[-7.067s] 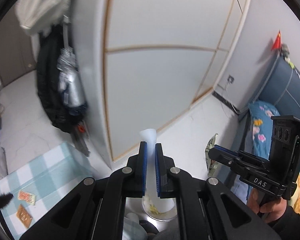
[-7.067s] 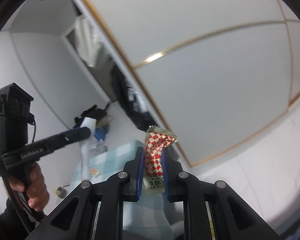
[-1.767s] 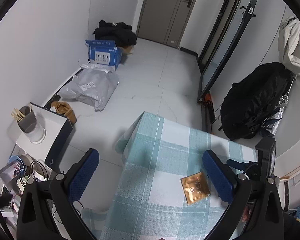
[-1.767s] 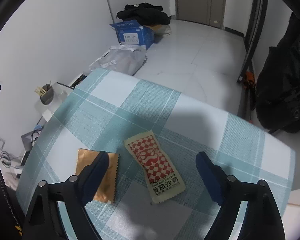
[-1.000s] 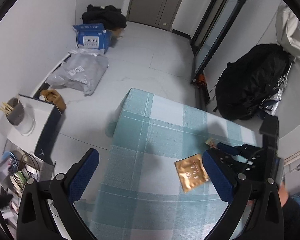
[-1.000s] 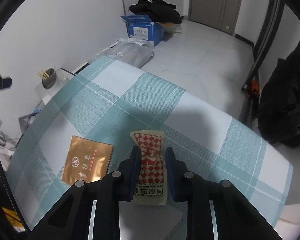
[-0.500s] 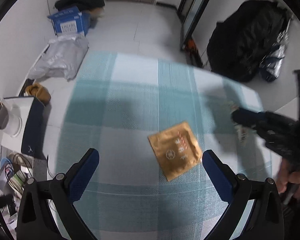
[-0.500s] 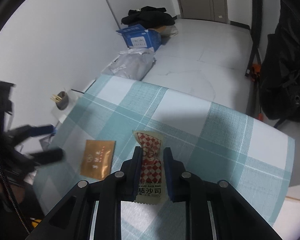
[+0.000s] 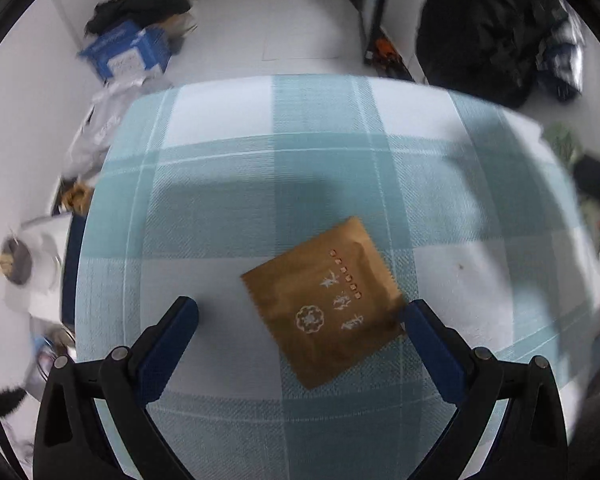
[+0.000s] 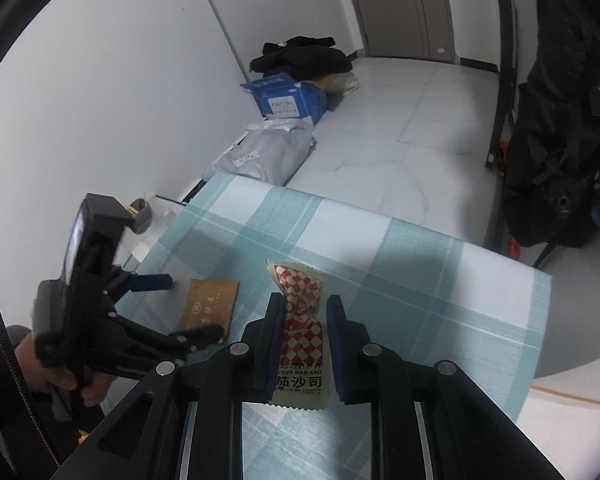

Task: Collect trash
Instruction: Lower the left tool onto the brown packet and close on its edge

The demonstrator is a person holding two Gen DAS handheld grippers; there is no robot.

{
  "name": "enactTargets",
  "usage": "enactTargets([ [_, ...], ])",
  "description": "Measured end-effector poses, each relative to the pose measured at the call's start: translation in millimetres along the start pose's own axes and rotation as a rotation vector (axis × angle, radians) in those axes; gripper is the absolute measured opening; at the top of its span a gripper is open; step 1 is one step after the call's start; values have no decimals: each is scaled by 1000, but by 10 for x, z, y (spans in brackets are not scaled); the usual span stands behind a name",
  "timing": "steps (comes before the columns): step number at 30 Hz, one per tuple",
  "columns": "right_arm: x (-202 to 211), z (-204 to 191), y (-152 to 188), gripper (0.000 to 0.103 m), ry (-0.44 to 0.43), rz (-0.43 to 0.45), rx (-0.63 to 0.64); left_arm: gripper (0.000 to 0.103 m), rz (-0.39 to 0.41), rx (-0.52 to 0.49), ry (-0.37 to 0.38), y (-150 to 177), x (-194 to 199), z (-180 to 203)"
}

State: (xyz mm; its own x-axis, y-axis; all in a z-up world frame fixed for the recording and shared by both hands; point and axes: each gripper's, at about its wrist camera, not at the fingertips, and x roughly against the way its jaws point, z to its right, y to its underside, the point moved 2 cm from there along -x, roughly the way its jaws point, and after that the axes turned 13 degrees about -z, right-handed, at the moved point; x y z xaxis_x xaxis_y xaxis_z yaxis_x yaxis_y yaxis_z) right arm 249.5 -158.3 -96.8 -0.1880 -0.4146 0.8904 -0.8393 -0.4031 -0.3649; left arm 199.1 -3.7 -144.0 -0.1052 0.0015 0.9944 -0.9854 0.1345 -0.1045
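A flat brown-gold sachet [image 9: 324,300] lies on the teal-checked tablecloth [image 9: 300,160]. My left gripper [image 9: 300,312] is wide open low over the cloth, its fingers either side of the sachet, the right pad at the sachet's edge. The right wrist view shows that sachet [image 10: 210,306] between the left gripper's fingers [image 10: 152,280]. My right gripper [image 10: 303,312] is shut on a red-and-white checked ketchup packet [image 10: 302,320], held above the table.
The table stands near a white wall. On the floor beyond lie a blue carton [image 10: 288,100], a grey mailing bag [image 10: 268,156] and dark clothes [image 10: 300,58]. A black backpack [image 10: 560,128] hangs at the right. A cup of sticks [image 9: 14,266] sits left of the table.
My left gripper has dropped lower and closer over the brown sachet, still open. My right gripper has lifted the red-checked packet off the table and pulled it back.
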Motion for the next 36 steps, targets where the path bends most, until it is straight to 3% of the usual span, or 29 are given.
enactTargets([
  [11, 192, 121, 3, 20, 7, 42, -32, 96, 7, -56, 10, -3, 5, 30],
  [14, 203, 117, 14, 20, 10, 45, -29, 86, 18, -69, 15, 5, 29, 61],
  [20, 198, 125, 16, 20, 11, 42, -40, 52, 33, -76, 28, 4, 82, 65],
  [27, 151, 79, 3, 20, 18, 33, -27, 13, 20, 18, 99, -48, 89, -134],
  [28, 142, 74, 1, 20, 17, 30, -26, 3, 19, 32, 104, -57, 86, -170],
  [36, 118, 74, -17, 20, 18, 33, -24, 0, 39, 29, 163, -42, 121, -128],
])
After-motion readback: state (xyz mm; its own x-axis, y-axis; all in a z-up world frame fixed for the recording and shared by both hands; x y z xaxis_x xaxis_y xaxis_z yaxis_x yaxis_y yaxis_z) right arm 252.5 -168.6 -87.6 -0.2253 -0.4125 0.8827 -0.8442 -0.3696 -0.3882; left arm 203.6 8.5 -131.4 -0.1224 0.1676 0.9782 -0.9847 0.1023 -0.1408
